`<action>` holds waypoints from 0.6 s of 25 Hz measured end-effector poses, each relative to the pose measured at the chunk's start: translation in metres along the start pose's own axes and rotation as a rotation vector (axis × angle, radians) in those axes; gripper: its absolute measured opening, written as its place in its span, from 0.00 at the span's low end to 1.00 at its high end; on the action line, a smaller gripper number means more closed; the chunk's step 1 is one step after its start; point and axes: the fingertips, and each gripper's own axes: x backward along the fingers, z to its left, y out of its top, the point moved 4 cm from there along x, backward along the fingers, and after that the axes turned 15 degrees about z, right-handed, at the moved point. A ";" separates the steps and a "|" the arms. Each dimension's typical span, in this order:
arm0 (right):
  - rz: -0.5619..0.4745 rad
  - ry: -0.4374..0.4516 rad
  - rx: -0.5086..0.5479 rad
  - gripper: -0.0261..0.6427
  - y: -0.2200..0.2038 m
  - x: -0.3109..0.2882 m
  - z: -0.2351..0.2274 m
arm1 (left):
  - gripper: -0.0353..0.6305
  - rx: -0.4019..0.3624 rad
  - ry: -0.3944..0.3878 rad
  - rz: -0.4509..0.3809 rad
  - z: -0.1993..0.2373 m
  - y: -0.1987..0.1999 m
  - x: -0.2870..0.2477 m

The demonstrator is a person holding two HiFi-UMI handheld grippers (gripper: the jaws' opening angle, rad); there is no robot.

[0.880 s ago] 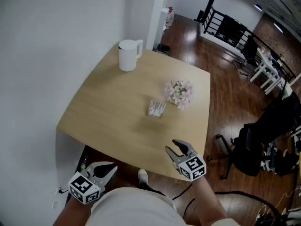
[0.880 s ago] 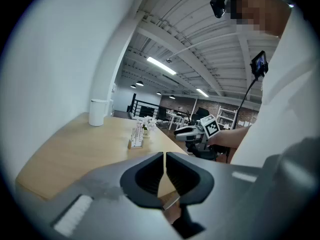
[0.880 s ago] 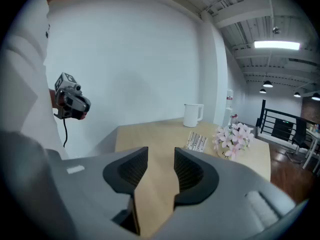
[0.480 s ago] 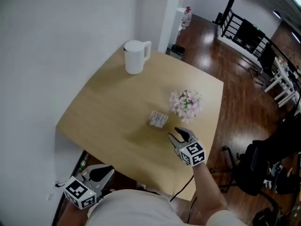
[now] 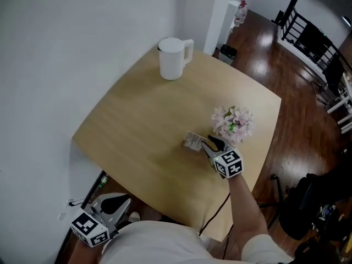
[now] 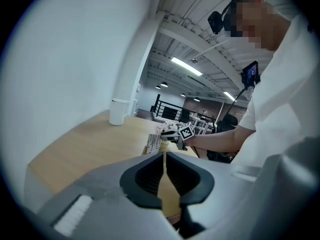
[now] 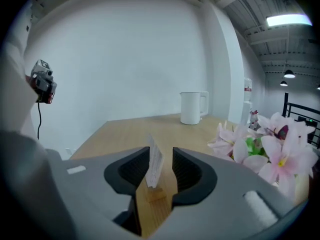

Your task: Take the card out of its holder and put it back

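A white printed card [image 5: 193,141] stands upright in a small wooden holder [image 7: 156,195] near the middle of the light wood table [image 5: 137,125]. My right gripper [image 5: 211,145] is open at the card's near right. In the right gripper view the card [image 7: 155,165] stands between the two dark pads [image 7: 131,171] with a gap on each side. My left gripper [image 5: 111,207] hangs low below the table's near edge, shut on nothing. The left gripper view shows the card [image 6: 153,143] and the right gripper [image 6: 175,134] far ahead.
A white mug [image 5: 174,58] stands at the table's far corner by the wall. A bunch of pink flowers [image 5: 234,122] sits just right of the card, close to my right gripper. A dark office chair [image 5: 308,202] stands on the wooden floor to the right.
My right gripper has moved forward from the table's near edge up to the card, which now stands between its jaws. The left gripper has stayed low by my body.
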 end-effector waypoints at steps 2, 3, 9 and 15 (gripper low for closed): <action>0.006 0.034 0.012 0.23 0.000 -0.009 0.000 | 0.09 0.020 0.007 0.002 0.000 -0.001 -0.001; 0.009 0.045 0.015 0.21 -0.001 -0.013 0.000 | 0.09 0.029 0.008 0.003 0.000 -0.002 -0.002; -0.003 0.079 0.015 0.13 -0.002 -0.019 0.001 | 0.09 0.062 0.006 0.013 0.003 -0.006 -0.004; -0.023 0.125 0.004 0.10 -0.001 -0.017 0.005 | 0.09 0.081 0.016 0.013 0.008 -0.009 -0.002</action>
